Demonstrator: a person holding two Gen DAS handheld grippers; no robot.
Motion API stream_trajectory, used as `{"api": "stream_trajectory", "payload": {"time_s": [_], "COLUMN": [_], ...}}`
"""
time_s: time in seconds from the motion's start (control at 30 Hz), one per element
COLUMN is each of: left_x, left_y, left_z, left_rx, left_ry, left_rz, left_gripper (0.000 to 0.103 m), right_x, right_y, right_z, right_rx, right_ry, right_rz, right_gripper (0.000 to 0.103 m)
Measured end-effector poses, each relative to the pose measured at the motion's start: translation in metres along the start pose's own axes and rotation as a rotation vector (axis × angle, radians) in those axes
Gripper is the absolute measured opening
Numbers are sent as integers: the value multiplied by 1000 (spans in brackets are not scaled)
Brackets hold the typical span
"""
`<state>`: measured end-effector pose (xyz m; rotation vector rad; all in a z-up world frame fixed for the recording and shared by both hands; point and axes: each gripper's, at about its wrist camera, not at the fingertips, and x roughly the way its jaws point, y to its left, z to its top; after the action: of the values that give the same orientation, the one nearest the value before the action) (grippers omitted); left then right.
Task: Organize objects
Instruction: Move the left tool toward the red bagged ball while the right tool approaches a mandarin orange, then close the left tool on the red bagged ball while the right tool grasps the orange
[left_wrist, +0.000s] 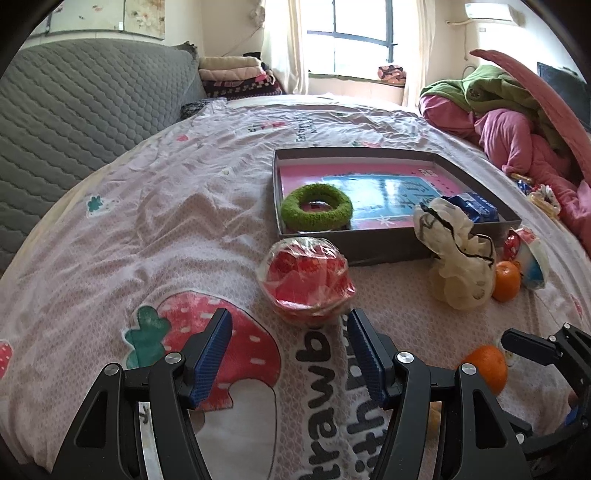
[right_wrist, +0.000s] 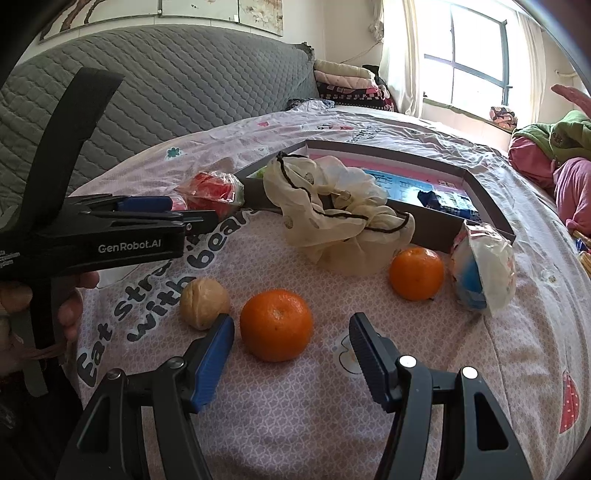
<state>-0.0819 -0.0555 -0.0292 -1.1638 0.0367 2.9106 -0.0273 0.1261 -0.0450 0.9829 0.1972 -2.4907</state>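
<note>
My left gripper (left_wrist: 290, 332) is open and empty, just short of a red item in clear wrap (left_wrist: 306, 282) that lies on the bed. Behind it stands a shallow grey box (left_wrist: 388, 249) with a green fuzzy ring (left_wrist: 316, 205) and a blue packet (left_wrist: 472, 206) inside. My right gripper (right_wrist: 291, 332) is open and empty, its jaws on either side of the near orange (right_wrist: 276, 324). A walnut (right_wrist: 204, 302) lies to its left. A second orange (right_wrist: 416, 273), a cream cloth pouch (right_wrist: 332, 218) and a white-blue wrapped item (right_wrist: 484, 271) lie in front of the box (right_wrist: 480, 225).
All lies on a pink strawberry-print bedsheet (left_wrist: 147, 229). A grey quilted headboard (left_wrist: 74, 110) runs along the left. Piled pink and green clothes (left_wrist: 517, 122) sit at the right. The left gripper's body (right_wrist: 110, 236) shows at the left of the right wrist view.
</note>
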Motion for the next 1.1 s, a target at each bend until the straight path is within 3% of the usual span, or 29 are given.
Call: {"api": "stream_trajectory", "payload": {"time_s": [0.6, 1.1], "left_x": [14, 33], "left_y": [4, 9], "left_z": [16, 20], "left_rx": [-8, -46], "left_ry": [-19, 28], "left_rz": [4, -26], "left_gripper": [67, 69], "right_x": [8, 13], "right_y": [2, 3], "right_z": [1, 1], "right_rx": [-17, -28], "right_ry": [10, 18], "right_rz": [-20, -21], "right_gripper": [64, 62]}}
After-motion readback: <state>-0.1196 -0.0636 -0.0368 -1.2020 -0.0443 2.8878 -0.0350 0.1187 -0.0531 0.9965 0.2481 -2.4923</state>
